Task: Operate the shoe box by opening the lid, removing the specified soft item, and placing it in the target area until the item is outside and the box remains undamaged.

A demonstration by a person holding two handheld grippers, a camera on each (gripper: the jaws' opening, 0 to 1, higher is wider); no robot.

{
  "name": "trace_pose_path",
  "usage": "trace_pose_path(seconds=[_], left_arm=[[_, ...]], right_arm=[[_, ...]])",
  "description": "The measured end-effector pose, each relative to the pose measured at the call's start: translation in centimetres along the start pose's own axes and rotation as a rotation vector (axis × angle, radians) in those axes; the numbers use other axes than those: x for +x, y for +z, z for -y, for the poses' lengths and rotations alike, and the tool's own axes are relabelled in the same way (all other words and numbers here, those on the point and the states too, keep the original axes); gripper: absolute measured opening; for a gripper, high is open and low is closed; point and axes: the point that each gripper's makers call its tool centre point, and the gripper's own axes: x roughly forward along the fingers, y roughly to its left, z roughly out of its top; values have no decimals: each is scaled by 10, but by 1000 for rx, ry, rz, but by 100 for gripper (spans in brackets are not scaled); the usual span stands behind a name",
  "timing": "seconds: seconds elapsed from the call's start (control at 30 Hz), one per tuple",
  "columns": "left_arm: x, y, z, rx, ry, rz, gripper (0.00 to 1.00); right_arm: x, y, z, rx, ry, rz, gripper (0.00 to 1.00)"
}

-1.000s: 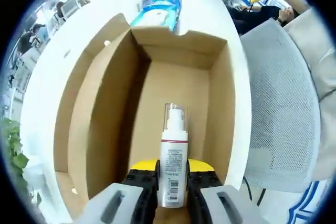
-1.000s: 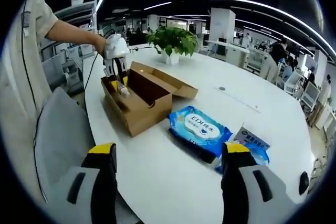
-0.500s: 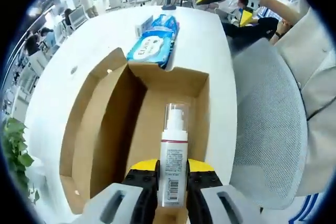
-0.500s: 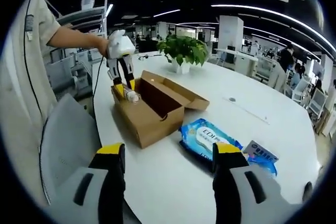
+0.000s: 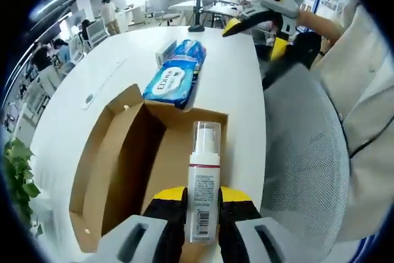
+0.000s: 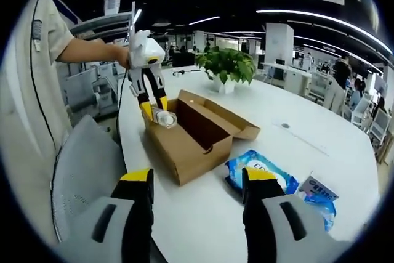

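A white spray bottle point(image 5: 204, 183) with a clear cap is clamped between the yellow-tipped jaws of my left gripper point(image 5: 204, 198). It hangs above the near end of the open brown shoe box point(image 5: 123, 170), clear of the inside. From the right gripper view, the left gripper point(image 6: 157, 110) holds the bottle point(image 6: 165, 117) just over the box point(image 6: 197, 137), whose lid is folded back. My right gripper point(image 6: 197, 210) stands open over the white table with nothing between its fingers. It also shows at the far edge point(image 5: 271, 5).
A blue wet-wipes pack point(image 6: 261, 173) lies on the white round table point(image 6: 320, 133) beyond the box, a smaller blue-and-white pack point(image 6: 314, 190) behind it. A grey mesh chair point(image 6: 80, 170) stands at the table's edge. A potted plant point(image 6: 228, 66) sits further back.
The left gripper has risen with the bottle, from inside the box to above its rim. The right gripper stayed open, its view drifting slightly.
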Motion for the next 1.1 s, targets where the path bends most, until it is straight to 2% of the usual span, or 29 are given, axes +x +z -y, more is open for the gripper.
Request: trace_pose_path(seconds=[0.53, 0.87, 1.1], left_arm=[[7, 40, 26, 82, -41, 82, 18], [13, 57, 35, 121, -66, 114, 18], [16, 67, 45, 148, -87, 128, 18]], right_arm=[[16, 12, -25, -18, 55, 27, 49], [23, 17, -37, -43, 85, 34, 47], [26, 19, -38, -34, 89, 42, 45]])
